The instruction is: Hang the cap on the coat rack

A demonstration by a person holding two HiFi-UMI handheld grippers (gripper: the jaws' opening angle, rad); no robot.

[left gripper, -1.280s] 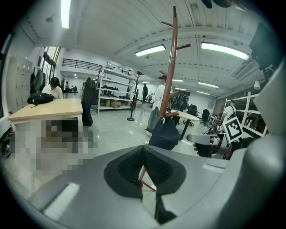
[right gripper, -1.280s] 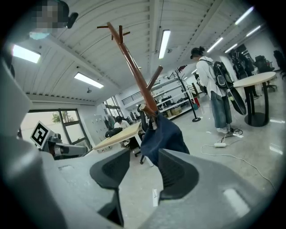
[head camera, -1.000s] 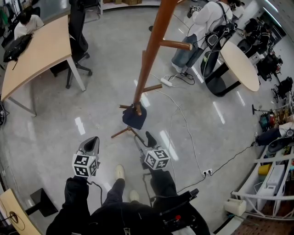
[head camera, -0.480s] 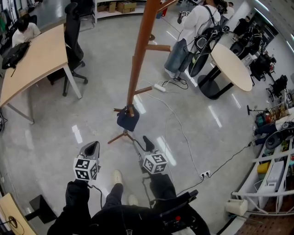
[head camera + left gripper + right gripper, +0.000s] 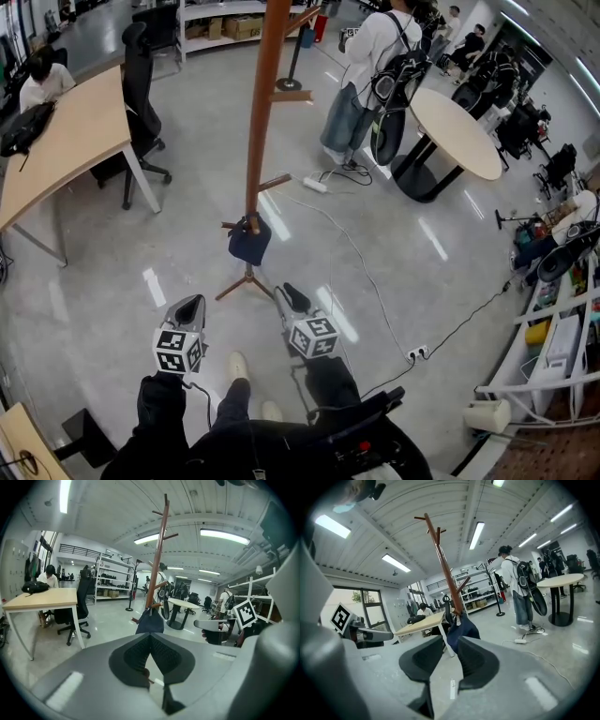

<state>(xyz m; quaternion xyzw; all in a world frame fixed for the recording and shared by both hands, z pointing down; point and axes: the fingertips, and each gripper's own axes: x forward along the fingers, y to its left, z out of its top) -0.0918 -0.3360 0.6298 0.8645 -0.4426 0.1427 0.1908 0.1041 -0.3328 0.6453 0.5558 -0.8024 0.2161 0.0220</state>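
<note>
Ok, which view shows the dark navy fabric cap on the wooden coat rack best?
The left gripper view: the dark navy fabric cap hangs whole from a low peg of the wooden coat rack. The right gripper view shows it larger, lower part hidden; the head view, small from above.

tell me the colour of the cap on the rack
Dark navy cap, clearest in the right gripper view.

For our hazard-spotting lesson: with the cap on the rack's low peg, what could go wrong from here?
The cap hangs from a low, short peg and might slip off. A white cable crosses the floor beside the feet of the coat rack; a snagged foot could tip it.
</note>
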